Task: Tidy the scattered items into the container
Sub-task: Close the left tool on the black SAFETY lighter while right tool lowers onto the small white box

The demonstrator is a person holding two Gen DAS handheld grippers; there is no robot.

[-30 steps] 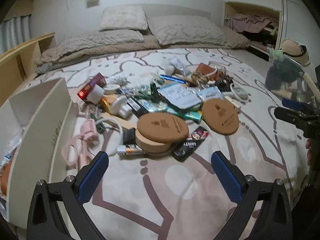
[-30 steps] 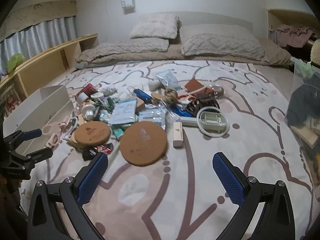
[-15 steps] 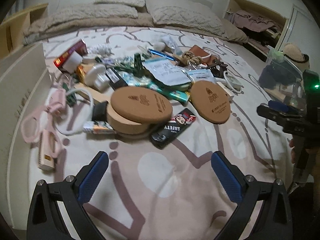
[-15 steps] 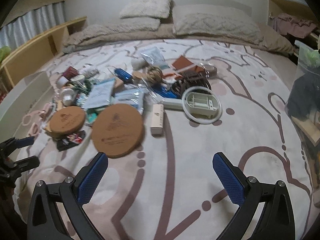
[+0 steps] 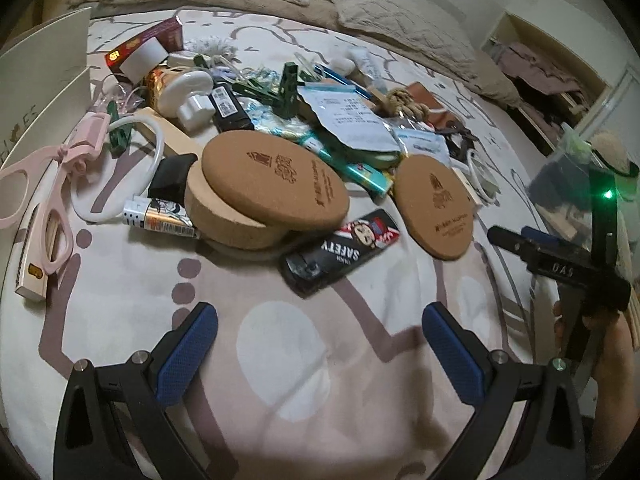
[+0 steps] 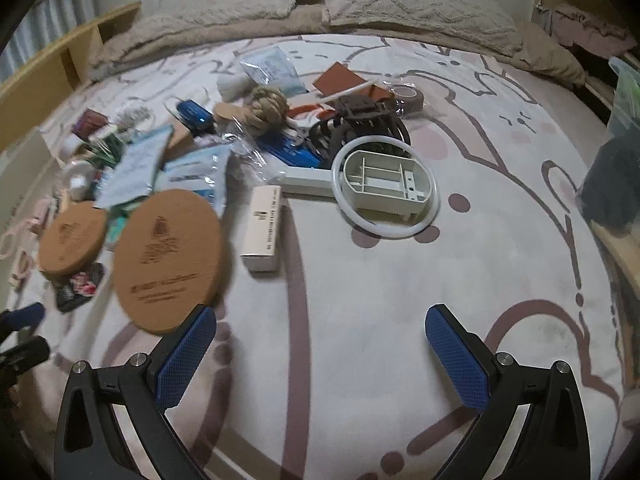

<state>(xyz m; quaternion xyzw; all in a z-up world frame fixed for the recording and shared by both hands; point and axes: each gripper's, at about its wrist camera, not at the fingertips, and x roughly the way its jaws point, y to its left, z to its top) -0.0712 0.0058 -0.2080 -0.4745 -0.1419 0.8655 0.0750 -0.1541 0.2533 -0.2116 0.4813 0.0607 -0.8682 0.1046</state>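
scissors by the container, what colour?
Pale pink scissors, handles and blade cover alike; clearest in the left wrist view.

Both views have closed in on the clutter. The round cork coaster (image 6: 168, 260) now sits at nine o'clock of the right gripper (image 6: 320, 354) (its left pad overlaps the rim). The black "SAFETY" lighter (image 5: 340, 250) lies at twelve o'clock of the left gripper (image 5: 320, 354).
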